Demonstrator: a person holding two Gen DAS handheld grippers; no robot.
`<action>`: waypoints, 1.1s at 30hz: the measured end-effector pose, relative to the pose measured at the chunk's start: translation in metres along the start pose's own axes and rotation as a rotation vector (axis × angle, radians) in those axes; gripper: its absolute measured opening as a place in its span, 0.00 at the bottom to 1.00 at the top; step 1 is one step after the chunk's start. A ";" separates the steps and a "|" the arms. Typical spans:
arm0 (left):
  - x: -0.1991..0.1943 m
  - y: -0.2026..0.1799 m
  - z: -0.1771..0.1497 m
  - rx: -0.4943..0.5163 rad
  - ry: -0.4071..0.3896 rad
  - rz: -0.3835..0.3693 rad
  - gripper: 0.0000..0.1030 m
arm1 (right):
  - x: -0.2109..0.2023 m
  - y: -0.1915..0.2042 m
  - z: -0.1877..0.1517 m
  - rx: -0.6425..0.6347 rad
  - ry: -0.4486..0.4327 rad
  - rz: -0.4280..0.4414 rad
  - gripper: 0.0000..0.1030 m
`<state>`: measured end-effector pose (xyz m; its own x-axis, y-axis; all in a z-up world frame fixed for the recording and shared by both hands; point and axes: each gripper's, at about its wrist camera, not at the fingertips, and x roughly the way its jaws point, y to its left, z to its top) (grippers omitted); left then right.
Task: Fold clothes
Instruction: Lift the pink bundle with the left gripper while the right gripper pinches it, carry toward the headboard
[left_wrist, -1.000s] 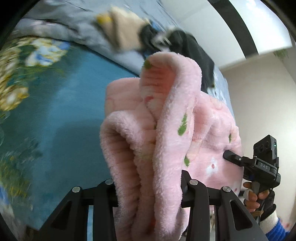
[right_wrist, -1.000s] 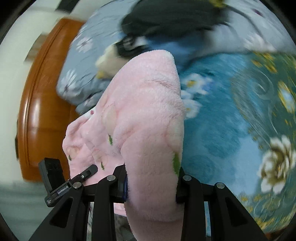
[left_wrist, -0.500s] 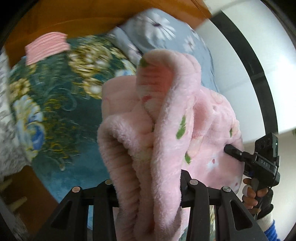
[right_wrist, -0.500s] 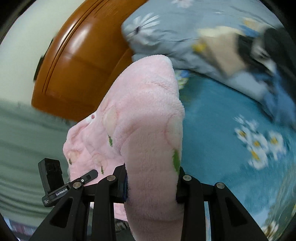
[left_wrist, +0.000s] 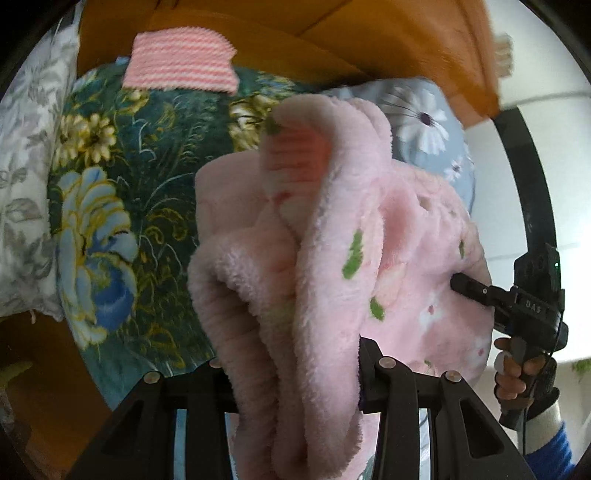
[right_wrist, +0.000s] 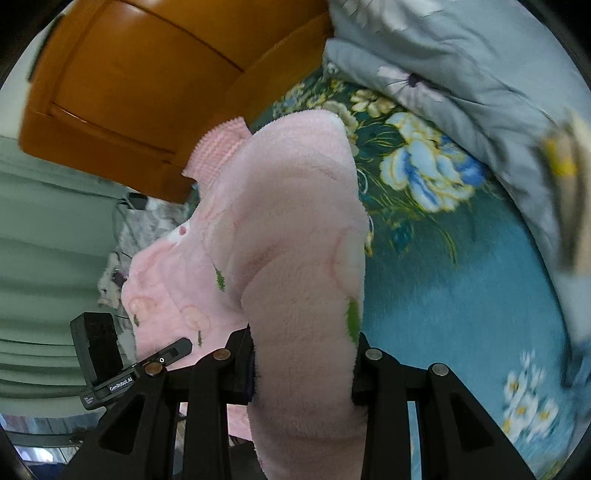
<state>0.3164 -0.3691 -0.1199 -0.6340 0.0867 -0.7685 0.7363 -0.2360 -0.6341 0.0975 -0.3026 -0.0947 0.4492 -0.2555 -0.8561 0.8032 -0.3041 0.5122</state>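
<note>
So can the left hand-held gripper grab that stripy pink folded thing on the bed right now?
Probably not. The left hand-held gripper is already shut on the fluffy pink garment, whose bulk hangs between it and the striped pink knit lying farther off on the floral bedspread.

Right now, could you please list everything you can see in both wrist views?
fleece garment: one, pink with green and white print, bunched and held up between both grippers, above the bed
striped knit: one, pink and white, on the bedspread by the headboard
bedspread: one, teal with blue and yellow flowers, covering the bed
quilt: one, grey-blue with white flowers, heaped along the bed's edge
headboard: one, orange-brown wood, behind the bed
pillow: one, pale grey floral, at the left wrist view's left edge
left gripper: black, shut on the garment
right gripper: black, shut on the garment
right hand: holding the right gripper's handle
</note>
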 end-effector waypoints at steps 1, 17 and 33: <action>0.007 0.007 0.009 -0.013 -0.002 0.006 0.41 | 0.013 0.001 0.016 -0.009 0.020 -0.006 0.33; 0.067 0.087 0.131 -0.169 -0.124 0.054 0.41 | 0.151 0.005 0.172 -0.175 0.145 0.032 0.34; 0.085 0.105 0.135 -0.121 -0.075 0.107 0.53 | 0.192 -0.020 0.188 -0.275 0.209 -0.085 0.55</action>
<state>0.3080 -0.5172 -0.2403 -0.5628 -0.0066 -0.8266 0.8209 -0.1213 -0.5580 0.0945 -0.5182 -0.2563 0.4233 -0.0376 -0.9052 0.9039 -0.0504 0.4248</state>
